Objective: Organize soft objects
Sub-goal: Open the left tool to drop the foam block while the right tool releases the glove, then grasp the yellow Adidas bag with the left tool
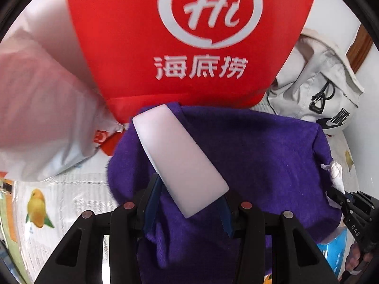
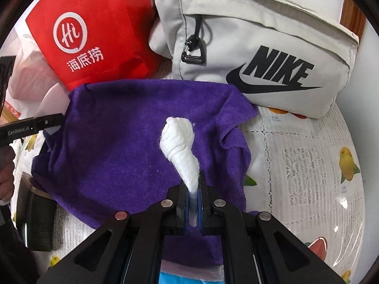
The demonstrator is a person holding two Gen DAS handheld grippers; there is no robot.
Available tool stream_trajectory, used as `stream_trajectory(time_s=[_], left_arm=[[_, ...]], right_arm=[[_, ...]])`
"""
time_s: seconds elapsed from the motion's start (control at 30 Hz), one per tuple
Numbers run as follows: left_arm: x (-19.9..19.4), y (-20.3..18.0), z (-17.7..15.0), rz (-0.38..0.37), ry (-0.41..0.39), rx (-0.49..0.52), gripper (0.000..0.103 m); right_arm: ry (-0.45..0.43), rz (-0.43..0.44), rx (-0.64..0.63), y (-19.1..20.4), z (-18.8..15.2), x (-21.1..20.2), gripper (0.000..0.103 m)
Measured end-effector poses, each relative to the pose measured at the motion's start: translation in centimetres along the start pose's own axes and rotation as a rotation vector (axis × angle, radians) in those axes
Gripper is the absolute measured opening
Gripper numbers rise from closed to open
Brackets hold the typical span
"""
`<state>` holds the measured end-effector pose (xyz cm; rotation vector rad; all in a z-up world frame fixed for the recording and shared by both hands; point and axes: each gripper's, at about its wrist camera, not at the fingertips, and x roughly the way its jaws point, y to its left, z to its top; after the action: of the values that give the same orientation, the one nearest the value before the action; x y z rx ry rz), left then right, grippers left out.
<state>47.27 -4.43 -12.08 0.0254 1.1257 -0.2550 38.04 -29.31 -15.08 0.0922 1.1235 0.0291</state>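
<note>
Purple fleecy cloth [image 2: 142, 146] lies spread on the table, over the white lace-pattern tablecloth with fruit prints [image 2: 308, 165], and both grippers hang above it pointing steeply down. Left gripper [image 1: 189, 201] has its jaws part-way apart, clamped on a pale white rectangular block, foam or sponge by the look [image 1: 177, 158], gripped at its near end so the rest sticks out forward over the cloth. Right gripper [image 2: 194, 203] is pinched nearly closed on the thin tail of a twisted wad of white tissue or gauze [image 2: 182, 146]; the fat end stands free above the cloth. Judgement: both soft pieces are held by an end so they can be set down onto the cloth or carried to a bag, cloth likely serving as the collecting spot.

Around:
- red paper bag with white "Hi" logo and Chinese lettering [image 1: 189, 47] stands at the far edge of the cloth, just touching or overlapping it in the left view.
- light grey fabric Nike bag with a black zip pull [image 2: 260, 59] sits beside the red bag, its lower edge at the cloth's far right corner.
- white plastic bag, pinkish inside [image 1: 42, 118], left of the red bag.
- blue item [image 2: 187, 279] peeks from under the cloth's near edge, can't tell what.

In the way: the bags crowd the far side, so little bare table beyond the cloth. Cloth's right edge is bunched and folded [image 2: 234, 137], could snag. The two grippers are close together over the same cloth.
</note>
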Motion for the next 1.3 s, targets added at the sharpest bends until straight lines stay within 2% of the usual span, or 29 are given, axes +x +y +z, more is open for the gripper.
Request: stream_trajectory(time_s=[0.37,0.47,0.53,0.57,0.67,0.73,0.93,1.07,1.17,1.3], left_arm=[[3.2,-0.7,0.3,0.016,0.073,0.013,0.045],[3.6,-0.9,0.2,0.01,0.114,0.007,0.049],[3.9,-1.0,0.2,-0.008,0.125,-0.003,0.067],[4.0,-1.1,0.2,-0.02,0.127,-0.013,0.071],[3.6,-1.2,-0.1,-0.034,0.131,-0.027,0.073],[3.1,-1.2,-0.3,-0.019,0.126,-0.021,0.073],[-1.0,-0.8,-1.7,0.042,0.06,0.027,0.073],[-4.5,-1.6,-3.4,0.082,-0.002,0.055,0.073],[-7.0,-1.5,-5.0,0.052,-0.018,0.045,0.073],[-10.6,-1.5,-7.5,0.049,-0.008,0.021,0.073]], right_arm=[[0.059,0.005,0.008,-0.8,-0.1,1.6,0.006],[0.064,0.017,0.021,-1.1,0.2,2.2,0.019],[0.064,0.04,0.027,-1.0,0.4,2.4,0.028],[0.062,0.053,0.026,-0.9,0.4,2.4,0.031],[0.06,0.058,-0.009,-0.2,0.4,2.3,0.041],[0.044,0.022,-0.032,0.6,0.4,1.8,0.056],[0.006,0.02,-0.032,1.2,0.7,-0.1,0.056],[-0.004,0.034,-0.021,1.6,-0.3,-2.2,0.056],[-0.029,0.025,-0.028,2.5,-1.8,-4.7,0.056],[-0.062,0.034,-0.034,3.0,-4.0,-8.2,0.057]])
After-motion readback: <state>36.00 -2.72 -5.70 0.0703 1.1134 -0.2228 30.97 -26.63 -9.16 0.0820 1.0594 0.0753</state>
